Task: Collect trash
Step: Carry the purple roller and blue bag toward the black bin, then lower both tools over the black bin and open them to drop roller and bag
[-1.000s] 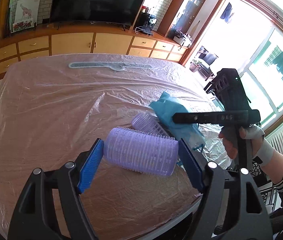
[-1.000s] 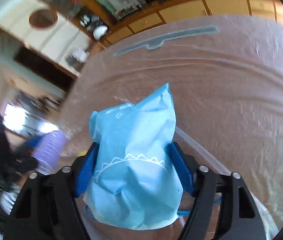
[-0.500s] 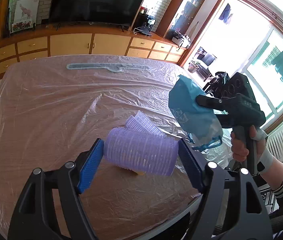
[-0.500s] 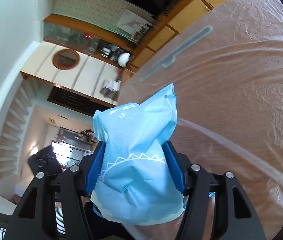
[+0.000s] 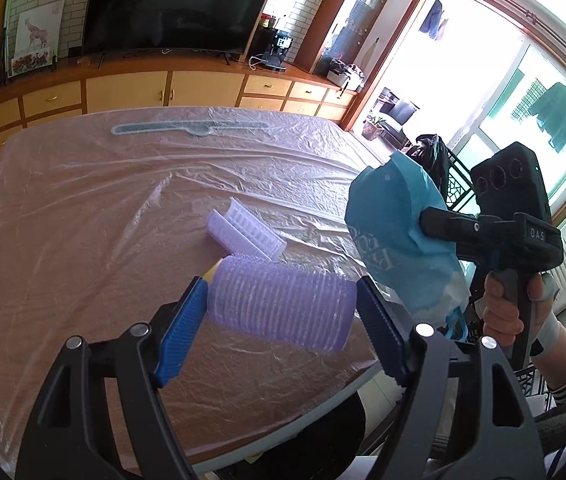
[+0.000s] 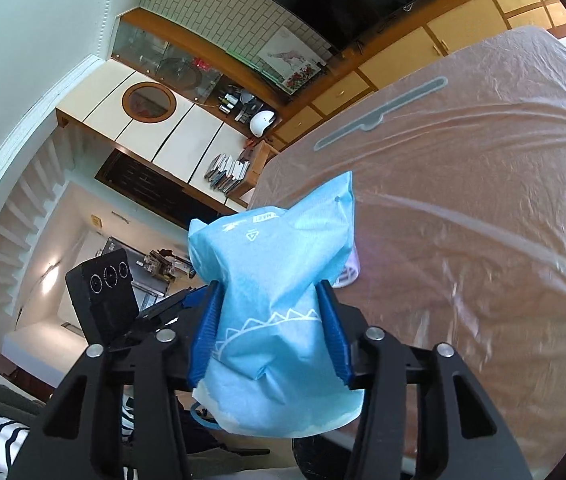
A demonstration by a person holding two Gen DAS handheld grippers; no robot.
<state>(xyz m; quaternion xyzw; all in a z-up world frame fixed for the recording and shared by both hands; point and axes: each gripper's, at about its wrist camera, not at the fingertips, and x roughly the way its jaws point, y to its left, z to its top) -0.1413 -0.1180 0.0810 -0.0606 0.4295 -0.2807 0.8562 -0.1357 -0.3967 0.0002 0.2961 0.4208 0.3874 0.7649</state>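
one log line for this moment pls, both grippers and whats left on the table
left gripper: shut on purple roller | right gripper: closing, blue bag held off table | left: second roller

The left gripper (image 5: pixel 281 312) points downward, its fingers (image 5: pixel 181 328) clamped on a purple roller (image 5: pixel 283 306). The right gripper (image 6: pixel 271 336), gripped by a bandaged hand (image 5: pixel 515 308), has just been closing on a blue pouch (image 6: pixel 279 304).

"DAS" on right tool (image 5: pixel 435 220) body; blue bag (image 5: pixel 395 240) print unreadable.
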